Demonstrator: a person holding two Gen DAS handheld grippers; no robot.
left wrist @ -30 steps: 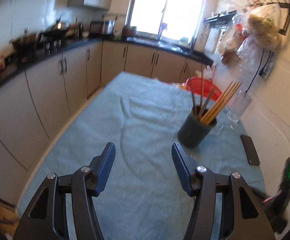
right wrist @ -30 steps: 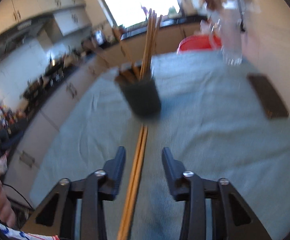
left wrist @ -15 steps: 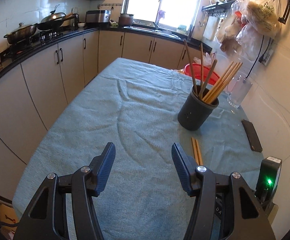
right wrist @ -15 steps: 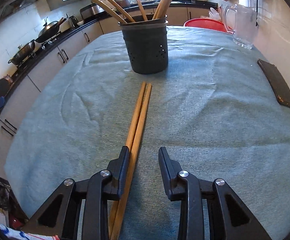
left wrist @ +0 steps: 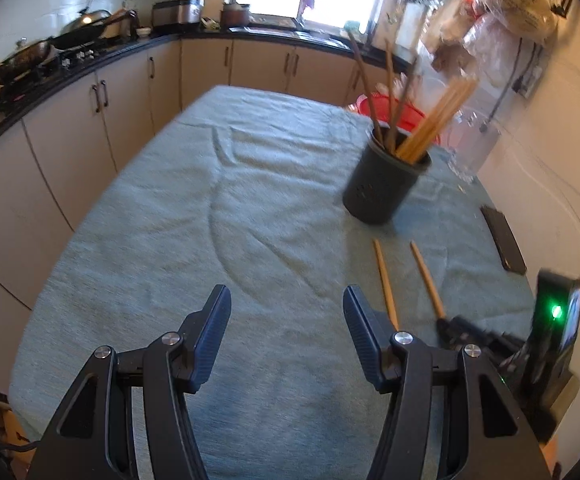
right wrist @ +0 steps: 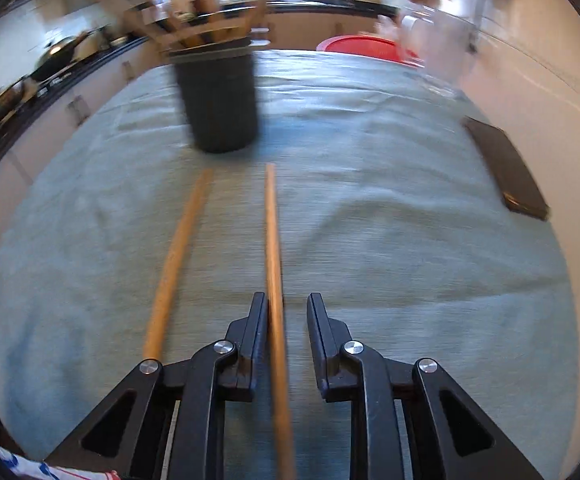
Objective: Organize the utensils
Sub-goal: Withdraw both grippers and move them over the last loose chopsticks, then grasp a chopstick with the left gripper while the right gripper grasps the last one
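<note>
Between the closing right gripper (right wrist: 286,312) jaws lies one chopstick (right wrist: 272,240), ungripped.

Left gripper (left wrist: 286,332): black angular frame with triangular cutouts, silver round screws at the joints, dark blue ribbed pads (left wrist: 214,332) on the fingers. Right gripper (right wrist: 287,336): same black frame and silver screws, pads look black. Lower right of the left view: black box (left wrist: 555,328) with a green light. Lower left of the right view: white cloth (right wrist: 30,470) with blue and red print.
</note>
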